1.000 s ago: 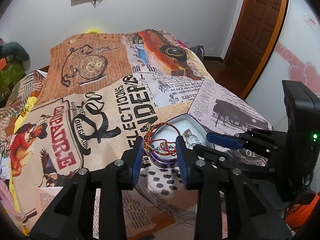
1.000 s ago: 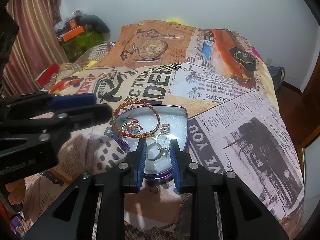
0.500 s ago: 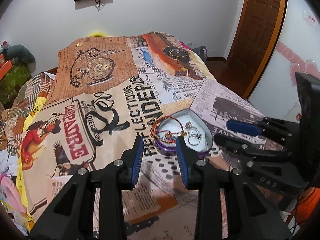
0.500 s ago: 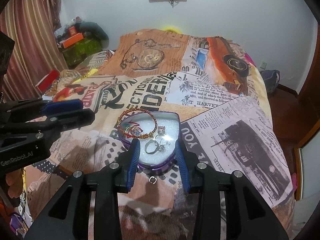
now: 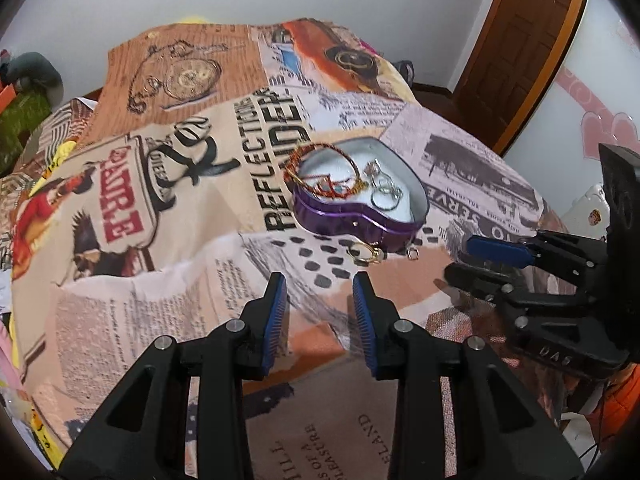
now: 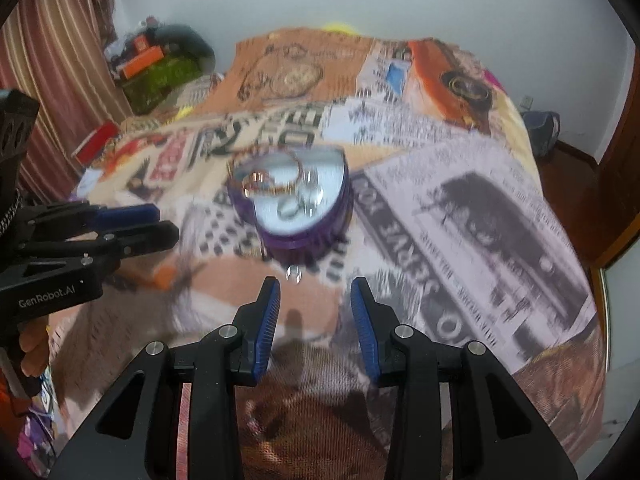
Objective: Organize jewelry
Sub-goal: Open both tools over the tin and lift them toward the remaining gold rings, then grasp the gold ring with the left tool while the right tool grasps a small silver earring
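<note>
A purple heart-shaped tin (image 5: 340,220) (image 6: 304,240) lies open on the printed bedspread (image 5: 168,312). A red and gold bracelet (image 5: 320,168) hangs over its far-left rim, and silver rings (image 5: 385,197) rest on its white lining. In front of the tin, on the cloth, lie a gold ring (image 5: 365,254) and a small silver piece (image 5: 413,254) (image 6: 293,274). My left gripper (image 5: 319,292) is open and empty, a little short of the gold ring. My right gripper (image 6: 314,292) (image 5: 480,256) is also open and empty, just short of the silver piece. The right wrist view is blurred.
The bed drops off to the right toward a wooden floor and door (image 5: 520,40). Boxes and clutter (image 6: 160,64) sit by the striped curtain at the far left. A hand (image 6: 32,348) holds the left gripper (image 6: 136,224).
Both grippers have drawn back from the tin, which now lies farther ahead of their fingertips. The right jaws have widened. The jewelry has stayed put.
</note>
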`<state>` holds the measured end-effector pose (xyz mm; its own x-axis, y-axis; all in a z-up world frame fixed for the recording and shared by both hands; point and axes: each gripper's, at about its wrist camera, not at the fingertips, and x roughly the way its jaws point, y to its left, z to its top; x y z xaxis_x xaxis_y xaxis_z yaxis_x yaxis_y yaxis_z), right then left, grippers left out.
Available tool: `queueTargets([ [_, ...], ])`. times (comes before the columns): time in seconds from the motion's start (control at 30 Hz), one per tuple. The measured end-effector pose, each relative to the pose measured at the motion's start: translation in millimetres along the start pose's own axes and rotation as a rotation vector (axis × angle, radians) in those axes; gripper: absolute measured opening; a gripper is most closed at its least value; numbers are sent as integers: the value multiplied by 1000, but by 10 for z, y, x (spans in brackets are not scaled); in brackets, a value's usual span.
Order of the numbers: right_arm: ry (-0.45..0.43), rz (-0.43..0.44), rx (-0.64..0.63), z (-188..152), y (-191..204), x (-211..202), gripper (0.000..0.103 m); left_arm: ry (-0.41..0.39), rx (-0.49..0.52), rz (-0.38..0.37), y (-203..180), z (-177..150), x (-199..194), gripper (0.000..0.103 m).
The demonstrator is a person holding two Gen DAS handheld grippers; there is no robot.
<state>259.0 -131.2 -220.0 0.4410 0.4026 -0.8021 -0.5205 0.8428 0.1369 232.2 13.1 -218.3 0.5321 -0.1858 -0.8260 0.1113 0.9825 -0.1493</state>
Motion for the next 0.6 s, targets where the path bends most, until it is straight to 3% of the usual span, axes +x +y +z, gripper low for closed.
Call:
queueTargets([
  [0.5, 30, 45, -104, 61, 120, 322, 32, 20, 27, -27, -45, 2, 137, 34],
  [0.6, 28, 24, -109, 60, 106, 344, 20, 28, 41, -41, -89, 3, 167, 33],
])
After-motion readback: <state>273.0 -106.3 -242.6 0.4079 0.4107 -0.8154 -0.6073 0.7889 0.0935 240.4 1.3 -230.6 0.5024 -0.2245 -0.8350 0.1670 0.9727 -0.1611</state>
